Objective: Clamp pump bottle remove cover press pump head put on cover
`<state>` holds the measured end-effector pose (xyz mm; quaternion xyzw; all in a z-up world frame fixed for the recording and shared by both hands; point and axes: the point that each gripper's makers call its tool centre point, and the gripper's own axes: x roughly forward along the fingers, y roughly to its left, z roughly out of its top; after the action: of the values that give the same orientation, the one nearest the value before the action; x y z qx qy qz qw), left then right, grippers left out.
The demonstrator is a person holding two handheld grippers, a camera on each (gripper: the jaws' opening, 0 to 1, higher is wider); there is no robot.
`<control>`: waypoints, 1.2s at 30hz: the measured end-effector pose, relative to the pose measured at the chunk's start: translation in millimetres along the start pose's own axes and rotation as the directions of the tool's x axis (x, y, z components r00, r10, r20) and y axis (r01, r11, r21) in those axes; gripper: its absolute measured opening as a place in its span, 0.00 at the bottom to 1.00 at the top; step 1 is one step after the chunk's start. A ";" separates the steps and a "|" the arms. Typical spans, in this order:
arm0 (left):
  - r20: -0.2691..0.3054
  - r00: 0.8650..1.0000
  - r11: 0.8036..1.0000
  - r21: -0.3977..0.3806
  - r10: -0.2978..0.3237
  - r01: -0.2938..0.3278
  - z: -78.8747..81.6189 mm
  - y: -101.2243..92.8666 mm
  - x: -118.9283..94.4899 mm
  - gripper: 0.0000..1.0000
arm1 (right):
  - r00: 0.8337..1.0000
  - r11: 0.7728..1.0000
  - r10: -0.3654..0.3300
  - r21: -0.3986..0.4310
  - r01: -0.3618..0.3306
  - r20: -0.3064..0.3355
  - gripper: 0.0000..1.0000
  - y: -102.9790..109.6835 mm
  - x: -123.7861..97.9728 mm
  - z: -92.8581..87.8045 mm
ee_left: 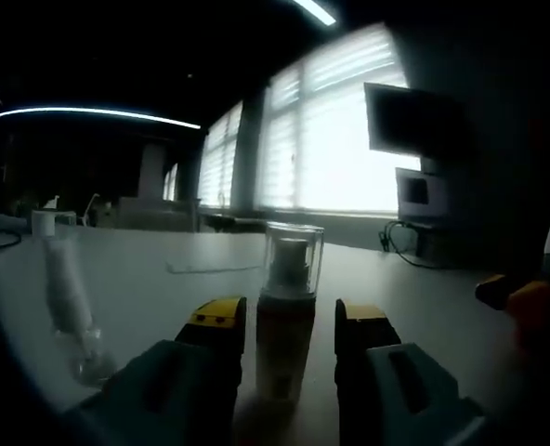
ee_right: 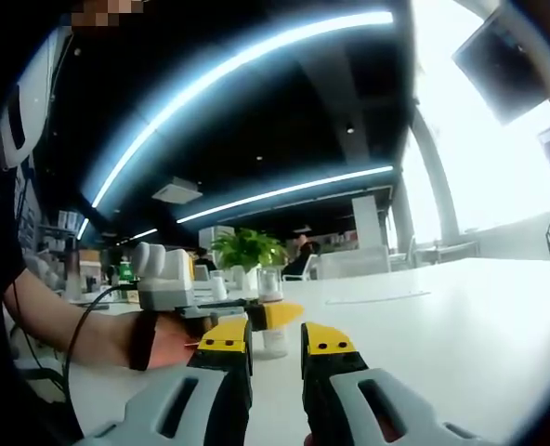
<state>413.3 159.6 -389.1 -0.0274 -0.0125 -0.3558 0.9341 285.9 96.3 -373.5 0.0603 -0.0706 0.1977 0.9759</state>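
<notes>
left hand-held gripper [ee_left: 289, 321] released astride pump bottle [ee_left: 287, 307] | white table [ee_left: 163, 279] | bright windows [ee_left: 340, 130]

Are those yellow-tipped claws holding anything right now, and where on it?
The left gripper has its jaws either side of the pump bottle's lower body; contact cannot be told. The right gripper holds nothing.

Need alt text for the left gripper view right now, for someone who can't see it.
A pump bottle with a clear plastic cover stands upright on a white table, between the open yellow-tipped jaws of the left gripper. A clear tube-shaped container stands to its left; bright blinded windows are behind.
</notes>
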 end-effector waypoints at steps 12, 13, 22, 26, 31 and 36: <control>0.011 1.000 1.000 0.002 -0.005 0.005 3.5 0.6 -15.6 0.29 | 1.000 1.000 0.001 -0.003 -0.001 0.002 0.15 -0.1 -0.3 0.4; 0.012 1.000 1.000 0.002 -0.005 0.005 3.6 1.4 -17.3 0.29 | 1.000 1.000 0.000 -0.003 0.000 0.002 0.15 -0.2 -0.4 0.5; 0.008 1.000 1.000 -0.007 0.002 -0.002 6.7 4.7 -36.8 0.29 | 1.000 1.000 0.004 -0.004 -0.004 0.001 0.15 -0.1 -0.2 0.0; 0.009 1.000 1.000 0.003 -0.004 0.004 7.7 2.2 -48.0 0.28 | 1.000 1.000 0.004 -0.005 -0.004 0.002 0.15 -0.6 -0.3 0.2; 0.008 1.000 1.000 0.013 -0.008 0.008 10.1 -1.2 -57.5 0.27 | 1.000 1.000 0.005 -0.006 -0.005 0.002 0.15 -0.8 -0.5 0.1; -0.005 1.000 1.000 -0.005 -0.017 0.017 9.6 -1.4 -70.7 0.26 | 1.000 1.000 0.006 -0.010 -0.006 0.002 0.15 0.1 -0.7 0.2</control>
<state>359.6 206.1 -382.6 -0.0284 -0.0095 -0.3641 0.9309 285.2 96.1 -373.4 0.0555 -0.0725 0.2000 0.9755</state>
